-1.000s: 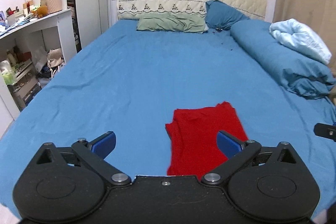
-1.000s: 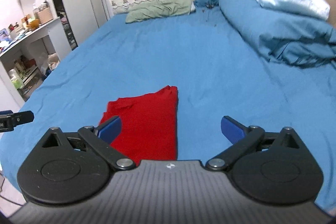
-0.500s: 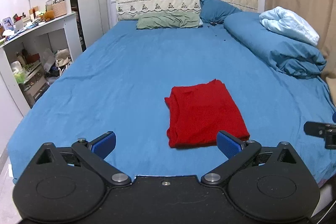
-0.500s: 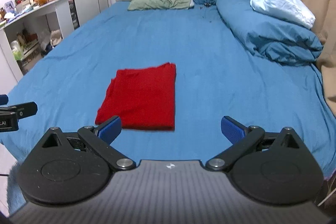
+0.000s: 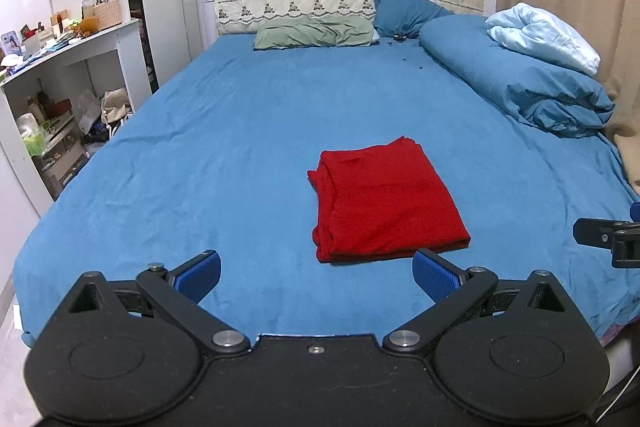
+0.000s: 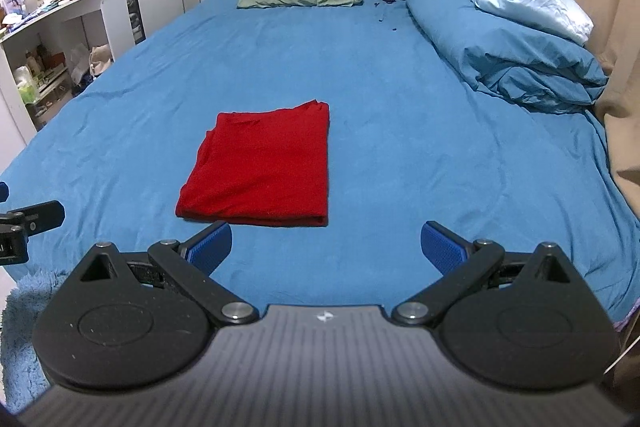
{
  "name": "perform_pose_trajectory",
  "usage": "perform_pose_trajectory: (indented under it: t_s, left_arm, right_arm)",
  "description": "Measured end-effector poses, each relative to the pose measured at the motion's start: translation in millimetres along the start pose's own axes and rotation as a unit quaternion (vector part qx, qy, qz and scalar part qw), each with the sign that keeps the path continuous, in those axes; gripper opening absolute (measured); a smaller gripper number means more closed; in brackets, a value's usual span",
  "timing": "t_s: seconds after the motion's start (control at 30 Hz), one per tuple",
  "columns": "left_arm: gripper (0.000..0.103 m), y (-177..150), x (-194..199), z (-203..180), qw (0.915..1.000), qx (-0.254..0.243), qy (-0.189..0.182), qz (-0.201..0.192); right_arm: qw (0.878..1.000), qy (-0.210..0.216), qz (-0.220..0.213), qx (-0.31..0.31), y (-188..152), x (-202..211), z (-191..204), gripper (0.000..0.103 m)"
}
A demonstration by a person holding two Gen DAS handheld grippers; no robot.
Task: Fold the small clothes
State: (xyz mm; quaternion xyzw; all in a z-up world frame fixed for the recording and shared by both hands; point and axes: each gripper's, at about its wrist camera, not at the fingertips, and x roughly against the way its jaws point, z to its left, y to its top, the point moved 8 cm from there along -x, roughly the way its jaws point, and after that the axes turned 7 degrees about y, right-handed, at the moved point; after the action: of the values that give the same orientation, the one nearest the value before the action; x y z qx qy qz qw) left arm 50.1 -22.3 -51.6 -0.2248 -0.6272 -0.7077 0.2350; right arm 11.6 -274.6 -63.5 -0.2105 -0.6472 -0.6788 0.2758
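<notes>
A red garment [image 5: 384, 199] lies folded into a flat rectangle on the blue bed sheet [image 5: 224, 155], near the foot of the bed. It also shows in the right wrist view [image 6: 264, 171]. My left gripper [image 5: 316, 277] is open and empty, held back from the garment's near edge. My right gripper [image 6: 326, 247] is open and empty, also short of the garment and to its right. The tip of the right gripper shows at the right edge of the left wrist view [image 5: 608, 237].
A rolled blue duvet [image 5: 520, 83] with a pale blue blanket [image 5: 544, 37] lies along the bed's right side. A green pillow [image 5: 316, 33] and a blue pillow [image 5: 404, 13] sit at the headboard. A white shelf unit [image 5: 52, 83] stands left of the bed.
Both grippers have pulled back from the garment toward the foot of the bed. The garment lies still, now farther from both and wholly in view.
</notes>
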Motion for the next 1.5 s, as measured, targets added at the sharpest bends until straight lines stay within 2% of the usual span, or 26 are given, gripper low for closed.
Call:
perform_pose_trajectory:
  t_s: [1.5]
  left_arm:
    - [0.103,4.2,2.9,-0.5,1.0000,0.002,0.001,-0.001]
  right_arm:
    - [1.000,0.009,-0.002,-0.012,1.6,-0.3,2.0,0.103]
